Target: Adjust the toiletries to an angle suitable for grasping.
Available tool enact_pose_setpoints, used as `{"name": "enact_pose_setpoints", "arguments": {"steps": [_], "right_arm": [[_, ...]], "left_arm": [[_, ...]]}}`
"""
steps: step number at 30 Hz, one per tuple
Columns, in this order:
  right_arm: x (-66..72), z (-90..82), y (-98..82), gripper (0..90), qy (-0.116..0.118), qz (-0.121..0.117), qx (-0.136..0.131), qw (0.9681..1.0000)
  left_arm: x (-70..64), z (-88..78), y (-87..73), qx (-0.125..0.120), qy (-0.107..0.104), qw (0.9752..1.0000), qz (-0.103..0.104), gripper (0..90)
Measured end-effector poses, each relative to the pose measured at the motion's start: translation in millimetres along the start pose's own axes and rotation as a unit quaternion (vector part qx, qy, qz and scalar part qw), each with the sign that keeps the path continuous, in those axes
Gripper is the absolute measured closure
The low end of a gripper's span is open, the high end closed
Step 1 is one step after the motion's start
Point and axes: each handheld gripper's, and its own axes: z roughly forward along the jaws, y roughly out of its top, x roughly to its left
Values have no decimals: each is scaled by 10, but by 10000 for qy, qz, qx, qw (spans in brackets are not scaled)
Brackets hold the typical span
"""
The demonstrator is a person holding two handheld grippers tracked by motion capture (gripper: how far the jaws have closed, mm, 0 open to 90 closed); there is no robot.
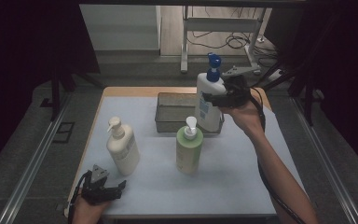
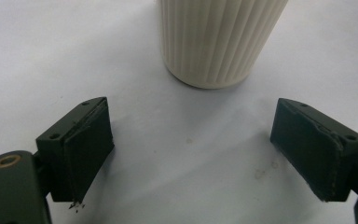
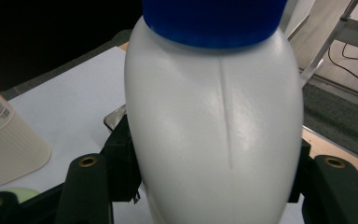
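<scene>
My right gripper (image 1: 209, 99) is shut on a white pump bottle with a blue cap (image 1: 208, 95), held upright over the right end of the metal tray (image 1: 177, 112). In the right gripper view the white bottle (image 3: 214, 135) sits squeezed between both jaws. A cream ribbed pump bottle (image 1: 122, 147) stands at the left of the mat, and a green pump bottle (image 1: 189, 148) stands in the middle. My left gripper (image 1: 117, 188) rests open near the front left edge, just short of the cream bottle (image 2: 216, 39); nothing lies between its fingers (image 2: 86, 149).
A pale mat (image 1: 242, 172) covers the wooden table, with bare room at the front right. The cream bottle (image 3: 4, 140) also appears at the left of the right gripper view. Beyond the table stand a white frame (image 1: 223, 28) and floor cables (image 1: 235, 41).
</scene>
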Motion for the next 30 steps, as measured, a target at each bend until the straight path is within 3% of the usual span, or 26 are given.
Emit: {"name": "enact_pose_setpoints", "arguments": {"steps": [7,30], "right_arm": [[31,142,66,406,-103,14,-66,9999],[112,567,304,406,-65,59,-287,9995]], "left_arm": [[0,0,0,-2,-1,10000,0,123],[2,-2,-1,0,-13,10000,-4,123]]}}
